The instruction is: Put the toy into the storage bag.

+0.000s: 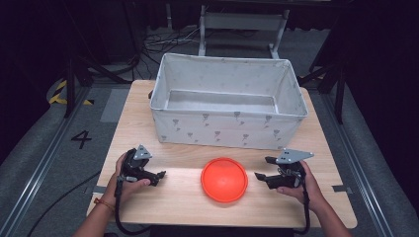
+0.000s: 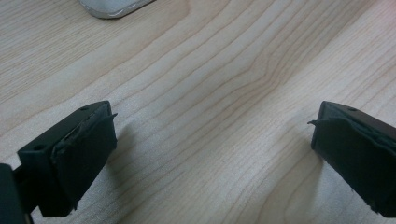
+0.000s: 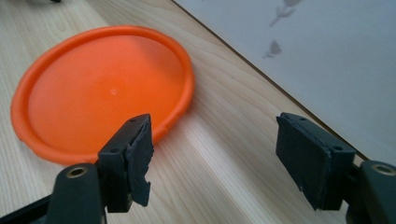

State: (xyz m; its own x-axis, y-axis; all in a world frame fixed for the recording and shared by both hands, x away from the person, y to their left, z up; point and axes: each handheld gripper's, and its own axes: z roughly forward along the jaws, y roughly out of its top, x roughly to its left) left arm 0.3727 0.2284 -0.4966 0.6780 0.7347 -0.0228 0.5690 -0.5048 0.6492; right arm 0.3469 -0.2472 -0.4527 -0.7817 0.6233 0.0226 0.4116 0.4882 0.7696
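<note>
My left gripper (image 1: 159,175) sits jaws apart over bare woodgrain table (image 1: 173,202), plenty of room around it. Smooth round orange plate (image 1: 224,179) with a raised rim lies flat mid-table, just in front of the white fabric bin (image 1: 227,131). Right gripper (image 1: 262,169), jaws spread too, sits just beside the plate's edge.

The plate (image 1: 224,179) is plain bright orange. The fabric bin (image 1: 227,129) is white, sprinkled with small grey motifs. The counter (image 1: 188,202) is pale wood with wavy grain — both tools' jaws are black.
</note>
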